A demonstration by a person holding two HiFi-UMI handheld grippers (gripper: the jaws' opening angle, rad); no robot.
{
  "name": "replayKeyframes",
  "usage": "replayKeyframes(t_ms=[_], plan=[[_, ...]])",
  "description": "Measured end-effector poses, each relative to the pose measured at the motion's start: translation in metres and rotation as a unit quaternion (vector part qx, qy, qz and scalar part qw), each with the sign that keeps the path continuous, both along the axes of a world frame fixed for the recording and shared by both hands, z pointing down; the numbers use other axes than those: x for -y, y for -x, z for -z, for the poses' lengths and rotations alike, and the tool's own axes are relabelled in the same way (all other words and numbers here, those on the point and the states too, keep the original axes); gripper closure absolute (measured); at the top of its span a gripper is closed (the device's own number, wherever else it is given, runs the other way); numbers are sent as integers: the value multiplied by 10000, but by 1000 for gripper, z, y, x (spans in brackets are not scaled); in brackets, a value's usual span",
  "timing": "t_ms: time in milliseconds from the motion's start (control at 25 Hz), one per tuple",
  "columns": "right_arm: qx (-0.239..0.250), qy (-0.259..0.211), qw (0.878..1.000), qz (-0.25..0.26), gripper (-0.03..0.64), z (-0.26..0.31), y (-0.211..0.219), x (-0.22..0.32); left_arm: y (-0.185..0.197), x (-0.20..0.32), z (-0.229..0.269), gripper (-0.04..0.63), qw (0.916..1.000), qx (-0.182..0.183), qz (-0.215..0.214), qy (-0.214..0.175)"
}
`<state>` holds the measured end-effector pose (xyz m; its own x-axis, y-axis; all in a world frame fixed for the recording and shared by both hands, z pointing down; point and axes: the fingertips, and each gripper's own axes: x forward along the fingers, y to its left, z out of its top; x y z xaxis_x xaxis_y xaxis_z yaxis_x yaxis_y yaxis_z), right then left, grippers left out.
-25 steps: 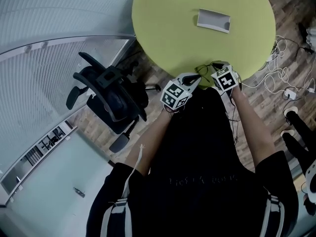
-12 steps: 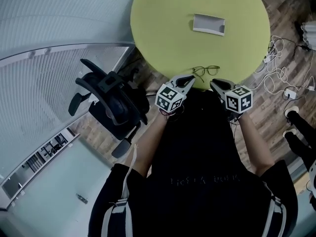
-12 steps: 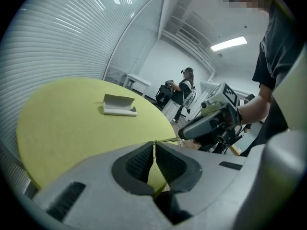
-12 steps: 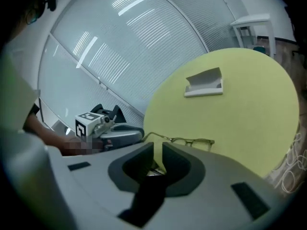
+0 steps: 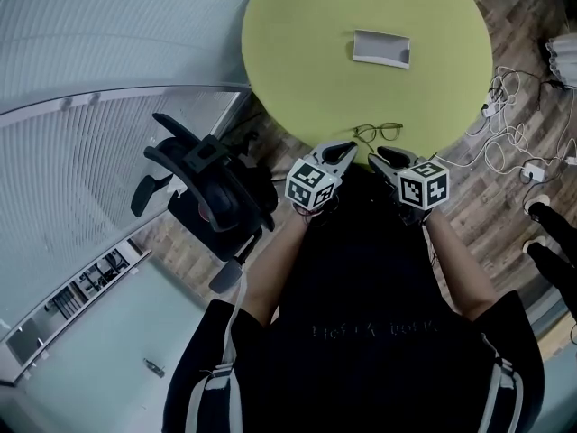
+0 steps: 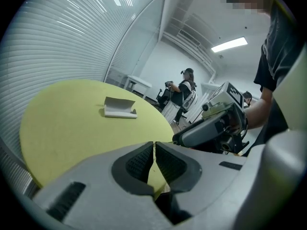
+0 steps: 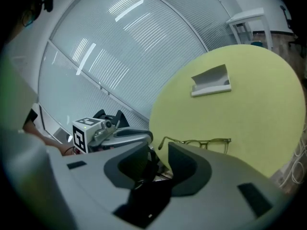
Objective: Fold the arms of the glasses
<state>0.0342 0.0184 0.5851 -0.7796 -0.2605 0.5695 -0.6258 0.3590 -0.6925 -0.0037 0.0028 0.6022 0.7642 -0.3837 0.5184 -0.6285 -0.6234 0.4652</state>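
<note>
The thin-framed glasses (image 5: 379,133) lie on the round yellow-green table (image 5: 306,52), close to its near edge. In the right gripper view the glasses (image 7: 201,142) show side-on, and one arm ends in a curved tip at the left. My left gripper (image 5: 343,155) hovers just off the table edge, near and to the left of them, its pads (image 6: 144,159) pressed together and empty. My right gripper (image 5: 382,158) hangs just short of the glasses with its jaws apart and nothing between them. Neither gripper touches the glasses.
A white open case (image 5: 381,48) sits further back on the table. A black office chair (image 5: 206,188) stands left of me by the curved glass wall. White cables (image 5: 514,142) lie on the wood floor at right. People (image 6: 184,87) stand far off.
A second ago both grippers were at the glasses by the table edge. Both have drawn back off the edge, and the glasses now lie alone on the table.
</note>
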Motion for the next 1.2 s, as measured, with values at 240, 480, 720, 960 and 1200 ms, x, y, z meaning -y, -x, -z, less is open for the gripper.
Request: replayKeyframes(t_ms=[240, 480, 720, 960, 1200], plan=[[-177, -29, 9998, -19, 551, -9, 0, 6, 3, 1, -1, 571, 10000, 12, 10, -1], [-208, 27, 9997, -91, 578, -17, -11, 8, 4, -3, -6, 571, 10000, 35, -49, 64], [-511, 189, 9976, -427, 578, -39, -44, 22, 3, -6, -10, 571, 9999, 41, -108, 118], [-829, 494, 9934, -613, 577, -78, -69, 27, 2, -12, -17, 571, 9996, 97, -177, 215], [-1048, 745, 9898, -618, 575, -112, -80, 27, 0, -12, -19, 571, 9994, 114, -198, 268]])
